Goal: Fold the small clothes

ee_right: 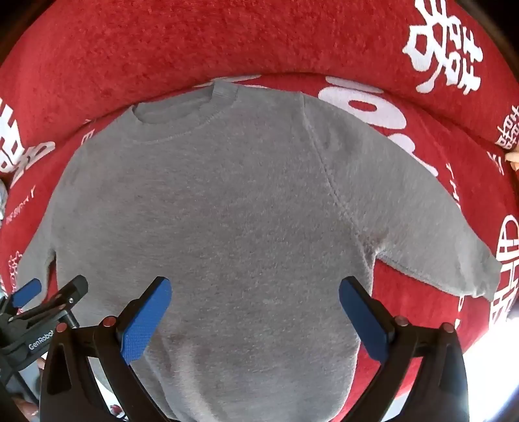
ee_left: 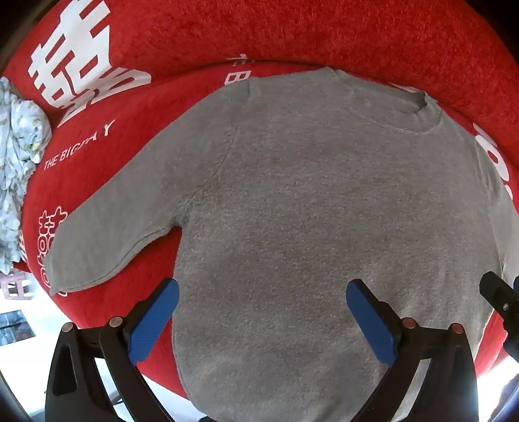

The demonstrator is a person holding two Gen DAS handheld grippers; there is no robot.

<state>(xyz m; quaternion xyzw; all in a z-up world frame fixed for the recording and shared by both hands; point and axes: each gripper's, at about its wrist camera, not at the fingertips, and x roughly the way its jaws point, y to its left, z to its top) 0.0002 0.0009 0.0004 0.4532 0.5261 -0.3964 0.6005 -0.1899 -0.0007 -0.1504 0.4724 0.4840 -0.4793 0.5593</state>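
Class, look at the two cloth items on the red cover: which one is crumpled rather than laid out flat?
The pale patterned cloth at the cover's left edge is crumpled in a heap. The grey sweater lies flat, sleeves spread, on the red cover.

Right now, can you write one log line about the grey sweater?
stage: before first fold | grey sweater: flat, sleeves out, on red cover | left gripper: jaws open, above hem | right gripper: jaws open, above hem

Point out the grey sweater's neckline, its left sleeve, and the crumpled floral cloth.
grey sweater (ee_right: 181,128): right wrist view, on the ribbed neckline.
left sleeve (ee_left: 107,227): left wrist view, mid-sleeve, lying flat on the red cover.
floral cloth (ee_left: 19,146): left wrist view, on its crumpled middle.
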